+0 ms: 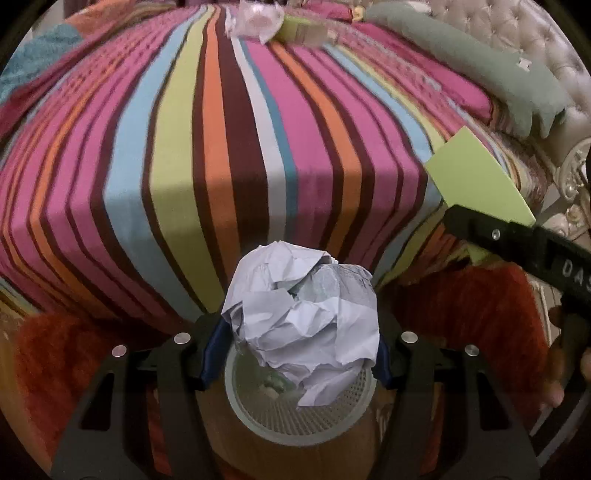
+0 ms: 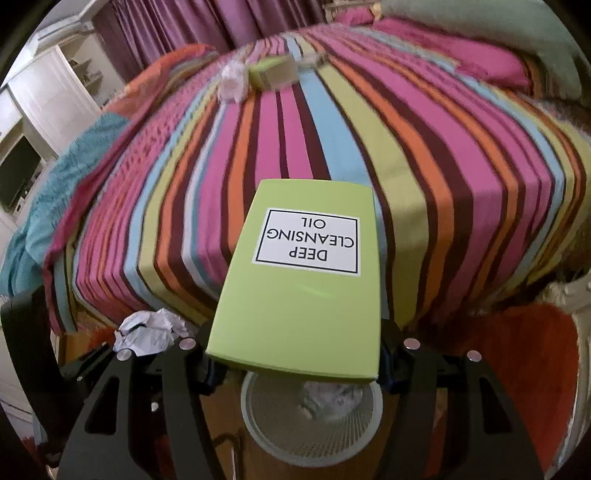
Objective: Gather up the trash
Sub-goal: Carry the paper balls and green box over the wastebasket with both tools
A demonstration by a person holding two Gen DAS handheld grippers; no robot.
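My left gripper (image 1: 297, 354) is shut on a crumpled white paper ball (image 1: 303, 317) and holds it over a round mesh waste bin (image 1: 343, 413) on the floor by the bed. My right gripper (image 2: 295, 365) is shut on a light green box (image 2: 299, 280) labelled "DEEP CLEANSING OIL", held over the same bin (image 2: 280, 428), which has crumpled trash inside. The green box also shows in the left wrist view (image 1: 476, 177), to the right. The paper ball shows at the lower left of the right wrist view (image 2: 147, 332).
A bed with a striped cover (image 1: 229, 147) fills the space ahead. At its far end lie a crumpled clear wrapper (image 2: 232, 83) and another green box (image 2: 273, 72). Pillows (image 1: 480, 70) and a tufted headboard (image 1: 517, 29) are at the right. An orange-red rug (image 2: 517, 350) covers the floor.
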